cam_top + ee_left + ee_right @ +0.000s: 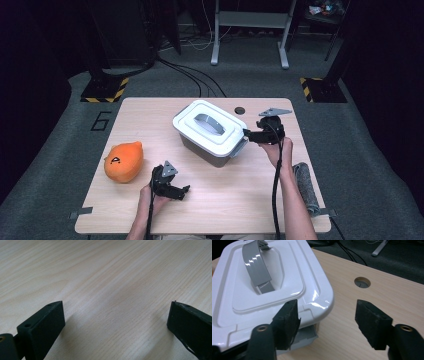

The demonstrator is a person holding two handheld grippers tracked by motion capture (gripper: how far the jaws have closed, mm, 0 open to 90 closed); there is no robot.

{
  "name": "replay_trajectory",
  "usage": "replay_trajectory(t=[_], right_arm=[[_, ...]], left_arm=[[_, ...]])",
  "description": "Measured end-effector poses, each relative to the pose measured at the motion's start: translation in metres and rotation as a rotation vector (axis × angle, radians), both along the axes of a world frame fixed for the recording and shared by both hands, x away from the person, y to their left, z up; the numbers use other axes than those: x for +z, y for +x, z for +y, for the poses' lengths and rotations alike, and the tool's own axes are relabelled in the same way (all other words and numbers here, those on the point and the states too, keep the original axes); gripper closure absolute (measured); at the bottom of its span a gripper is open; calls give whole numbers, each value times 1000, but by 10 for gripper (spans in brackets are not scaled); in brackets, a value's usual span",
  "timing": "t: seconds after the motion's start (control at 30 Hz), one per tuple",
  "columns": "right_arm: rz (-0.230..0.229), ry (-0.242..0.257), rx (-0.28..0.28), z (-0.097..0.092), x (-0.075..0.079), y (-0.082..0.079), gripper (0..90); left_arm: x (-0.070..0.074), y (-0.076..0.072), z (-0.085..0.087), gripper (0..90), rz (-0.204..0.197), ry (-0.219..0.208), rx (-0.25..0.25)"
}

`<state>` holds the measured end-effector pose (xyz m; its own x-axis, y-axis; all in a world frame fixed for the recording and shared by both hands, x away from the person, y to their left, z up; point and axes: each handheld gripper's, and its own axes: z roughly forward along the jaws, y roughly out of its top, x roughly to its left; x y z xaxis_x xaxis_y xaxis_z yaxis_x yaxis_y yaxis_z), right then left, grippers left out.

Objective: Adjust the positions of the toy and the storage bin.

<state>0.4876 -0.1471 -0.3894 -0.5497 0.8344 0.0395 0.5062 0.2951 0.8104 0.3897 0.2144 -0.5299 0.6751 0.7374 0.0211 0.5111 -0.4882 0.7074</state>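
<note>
The right gripper [325,322] has its jaws apart around the white lid's [210,125] corner above the grey latch [305,336], likely to unclip the bin [212,132] at table centre, while the left gripper [176,192], also spread, idles at seven o'clock.

- Orange plush toy [123,161], lower left of the frame, on the desk [150,120].
- Grey rolled cloth [305,187], lower right, at the desk edge.
- Round cable hole [239,110], upper centre.

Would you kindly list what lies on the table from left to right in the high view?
Orange plush toy → left gripper → white-lidded grey box → right gripper → grey rolled cloth.
</note>
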Motion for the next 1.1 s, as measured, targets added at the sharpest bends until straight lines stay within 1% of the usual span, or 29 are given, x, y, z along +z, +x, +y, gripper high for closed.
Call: replay_trajectory(t=[0.03,0.1,0.17,0.2,0.27,0.33,0.43,0.5,0.6,0.67,0.77,0.8,0.9,0.93,1.0,1.03,1.1], right_arm=[[5,-1,3,2,0,3,392],[-2,-8,5,5,0,9,442],[2,13,6,7,0,14,512],[3,13,11,8,0,17,532],[13,27,27,8,-1,23,564],[34,30,36,11,-3,28,588],[35,15,41,14,-4,33,608],[38,15,33,16,-6,35,626],[45,-5,28,17,-9,38,654],[53,3,27,17,-10,39,673],[50,-9,15,19,-10,38,678],[44,-28,13,21,-9,37,681],[45,-45,8,23,-8,35,681],[49,-48,5,23,-7,34,681],[39,-54,10,23,-7,34,681],[45,-54,7,23,-7,32,681],[42,-57,4,23,-7,30,681]], left_arm=[[0,0,0,12,-1,1,0],[0,0,0,12,-1,1,0],[0,0,0,12,-1,1,-1],[0,0,0,12,-1,1,0],[0,0,0,12,-1,0,0],[0,0,0,12,3,-5,2],[0,0,0,13,0,0,0],[0,0,0,13,0,0,0],[0,0,0,12,0,0,1],[0,0,0,13,3,-5,2],[0,0,0,13,2,-5,3],[0,0,0,13,2,-5,3],[0,0,0,13,3,-5,2],[0,0,0,13,3,-6,2],[0,0,0,13,-1,0,1],[0,0,0,13,0,-7,0],[0,0,0,13,-1,-4,-1]])
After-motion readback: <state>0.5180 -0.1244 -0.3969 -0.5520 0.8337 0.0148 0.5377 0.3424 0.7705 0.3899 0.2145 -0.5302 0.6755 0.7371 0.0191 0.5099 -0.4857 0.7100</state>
